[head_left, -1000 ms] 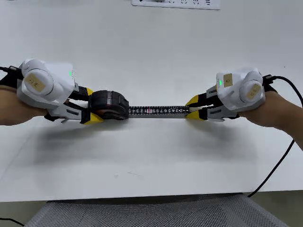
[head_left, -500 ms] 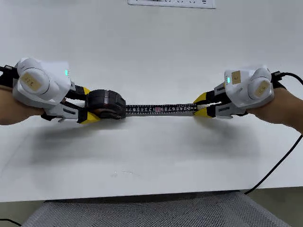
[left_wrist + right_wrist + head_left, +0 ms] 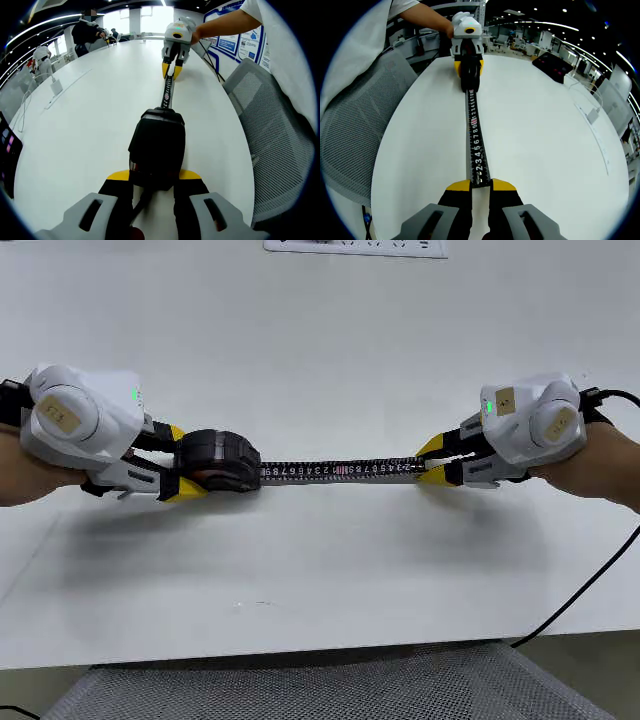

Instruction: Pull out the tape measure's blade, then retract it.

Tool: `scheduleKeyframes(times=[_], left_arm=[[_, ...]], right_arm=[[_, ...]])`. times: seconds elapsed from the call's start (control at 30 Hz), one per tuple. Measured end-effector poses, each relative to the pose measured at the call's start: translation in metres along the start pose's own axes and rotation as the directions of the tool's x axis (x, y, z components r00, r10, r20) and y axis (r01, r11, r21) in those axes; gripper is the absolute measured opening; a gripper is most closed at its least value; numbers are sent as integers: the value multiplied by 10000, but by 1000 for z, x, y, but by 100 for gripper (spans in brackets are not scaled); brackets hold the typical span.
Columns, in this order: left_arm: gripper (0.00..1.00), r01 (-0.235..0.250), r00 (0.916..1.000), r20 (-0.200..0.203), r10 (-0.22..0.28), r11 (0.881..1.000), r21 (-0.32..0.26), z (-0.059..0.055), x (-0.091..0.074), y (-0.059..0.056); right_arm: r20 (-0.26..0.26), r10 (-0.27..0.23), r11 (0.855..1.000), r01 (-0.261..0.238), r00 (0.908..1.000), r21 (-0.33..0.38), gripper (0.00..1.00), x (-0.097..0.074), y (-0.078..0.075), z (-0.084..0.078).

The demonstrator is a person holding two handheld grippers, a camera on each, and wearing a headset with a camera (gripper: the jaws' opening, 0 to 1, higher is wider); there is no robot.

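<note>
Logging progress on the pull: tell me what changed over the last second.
The right gripper drew away from the left gripper, pulling more blade out of the tape measure case. Both grips stayed: left shut on the case, right shut on the blade's tip.

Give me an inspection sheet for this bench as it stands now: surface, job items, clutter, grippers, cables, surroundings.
Surface: white table, bare around the work.
Job's things: tape measure case at the left; blade drawn out toward the right, numbers facing up.
Clutter: white socket strip at the far edge.
Grippers: left gripper shut on the case; right gripper shut on the blade's end.
Cables: black cable trailing from the right gripper off the near edge.
Surroundings: grey mesh chair at the near edge.
</note>
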State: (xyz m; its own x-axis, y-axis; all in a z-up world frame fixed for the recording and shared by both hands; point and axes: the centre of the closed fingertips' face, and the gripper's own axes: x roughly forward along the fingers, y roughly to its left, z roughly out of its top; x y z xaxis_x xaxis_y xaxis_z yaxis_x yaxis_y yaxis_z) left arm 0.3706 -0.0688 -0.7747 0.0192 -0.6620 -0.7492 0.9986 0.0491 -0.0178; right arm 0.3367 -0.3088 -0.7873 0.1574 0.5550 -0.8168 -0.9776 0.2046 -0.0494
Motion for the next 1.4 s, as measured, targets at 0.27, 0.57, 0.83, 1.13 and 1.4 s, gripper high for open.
scheduleKeyframes(times=[0.27,0.57,0.83,1.13,1.4], left_arm=[[26,11,10000,-6,-11,10000,0,0,0,-1],[26,4,10000,-45,-4,10000,8,0,0,-1],[26,17,10000,-61,-17,10000,30,0,0,0],[26,23,10000,-80,-23,10000,35,0,0,0],[26,35,10000,-72,-34,10000,47,0,0,0]], right_arm=[[-123,-54,9999,55,9999,85,7,-7,-1,-9],[-269,-49,9999,51,9996,108,7,-13,0,-17],[-373,-41,9999,47,9993,154,7,-18,0,-25],[-512,-17,9998,28,9987,214,7,-22,-1,-32],[-642,-13,9995,32,9979,308,7,-27,-1,-40]])
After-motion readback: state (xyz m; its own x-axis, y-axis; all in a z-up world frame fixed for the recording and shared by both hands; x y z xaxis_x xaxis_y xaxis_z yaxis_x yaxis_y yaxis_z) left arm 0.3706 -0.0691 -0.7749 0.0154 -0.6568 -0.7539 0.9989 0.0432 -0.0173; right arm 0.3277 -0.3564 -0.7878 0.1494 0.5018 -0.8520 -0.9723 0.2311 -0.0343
